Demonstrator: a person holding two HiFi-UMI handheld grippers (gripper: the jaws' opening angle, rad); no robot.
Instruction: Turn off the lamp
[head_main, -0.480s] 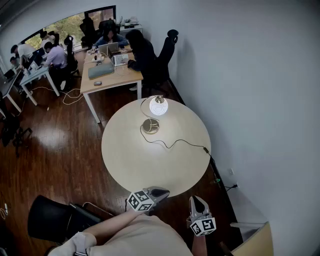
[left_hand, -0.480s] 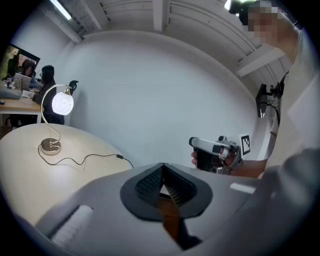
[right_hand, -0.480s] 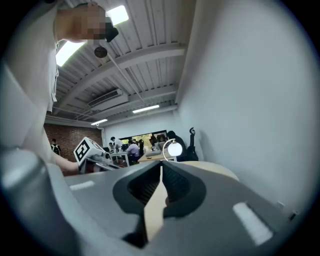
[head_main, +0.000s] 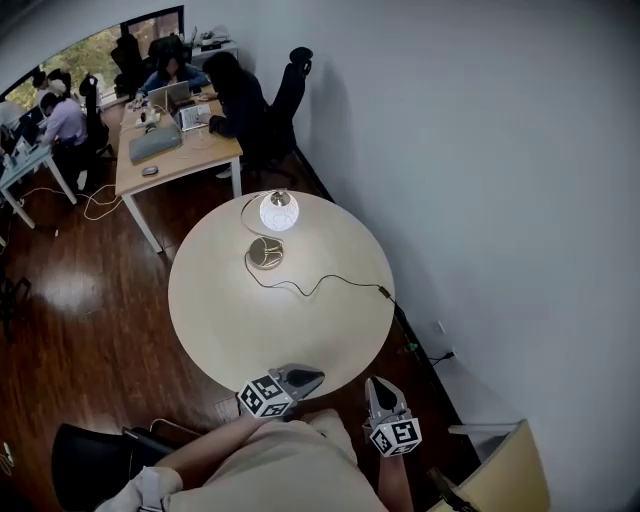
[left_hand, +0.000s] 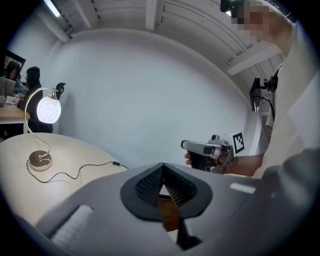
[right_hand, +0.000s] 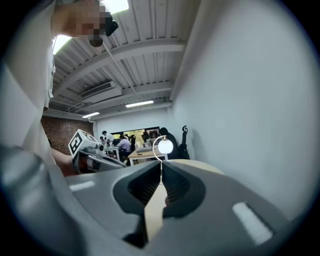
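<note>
the lit lamp (head_main: 277, 212) stands near the far edge of the round worktop (head_main: 225, 320). the left claw (head_main: 316, 376) hangs over the near edge and the right claw (head_main: 376, 386) just off it, both pinched together on nothing, well apart from the lamp. its cord (head_main: 322, 282) lies between.

No legible text, label, brand or number anywhere.

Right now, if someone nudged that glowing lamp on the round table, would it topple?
Possibly tippy: the globe hangs high on a thin arched stem over a small round base, so a push up there might topple it. The globe looks like glass, so likely fragile. The slack cord should barely resist.
</note>
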